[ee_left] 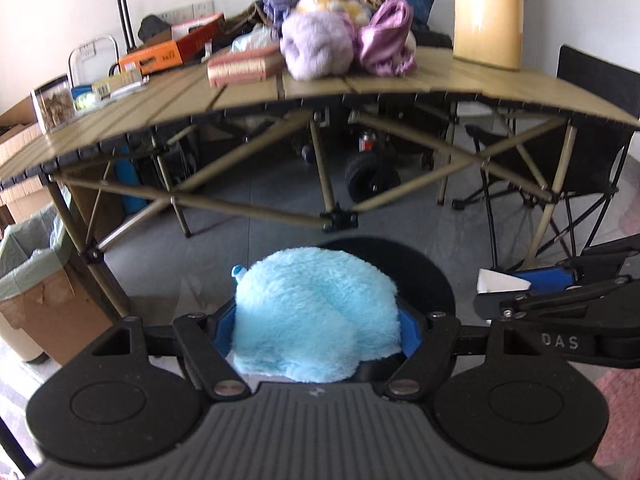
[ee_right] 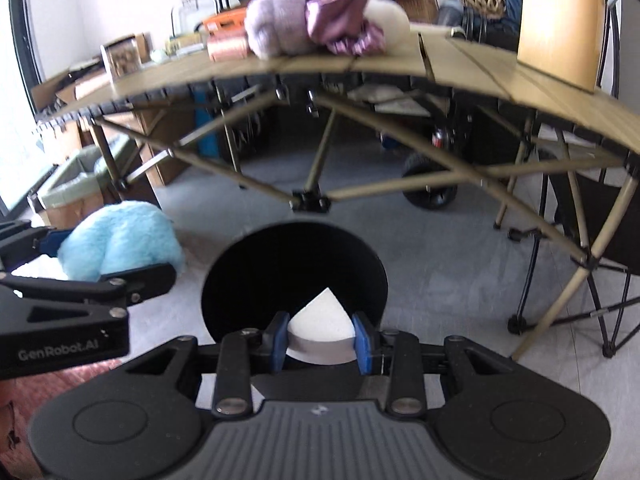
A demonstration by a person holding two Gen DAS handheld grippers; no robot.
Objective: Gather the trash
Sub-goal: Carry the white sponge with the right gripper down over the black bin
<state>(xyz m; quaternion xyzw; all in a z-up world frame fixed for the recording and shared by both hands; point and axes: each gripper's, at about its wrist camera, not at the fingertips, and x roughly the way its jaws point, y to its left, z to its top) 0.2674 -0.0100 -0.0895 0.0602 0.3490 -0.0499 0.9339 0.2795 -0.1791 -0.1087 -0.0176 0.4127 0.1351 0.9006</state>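
My left gripper [ee_left: 316, 330] is shut on a fluffy light-blue cloth [ee_left: 316, 304] that bulges out between its blue pads. Just behind it on the floor is the round black bin [ee_left: 434, 280]. My right gripper [ee_right: 322, 336] is shut on a white foam wedge [ee_right: 320, 314], held over the near rim of the black bin [ee_right: 296, 264]. In the right wrist view the left gripper [ee_right: 100, 258] and the blue cloth [ee_right: 120, 232] hang left of the bin. In the left wrist view the right gripper [ee_left: 532, 284] and the wedge [ee_left: 500, 282] show at the right.
A folding slat table [ee_left: 320, 92] stands ahead, bearing purple plush items [ee_left: 316, 46], boxes and a tall yellow container [ee_left: 488, 12]. A cardboard box with a green liner [ee_left: 36, 276] sits at left. A folding chair [ee_left: 592, 120] stands at right, and a wheeled cart [ee_left: 368, 178] under the table.
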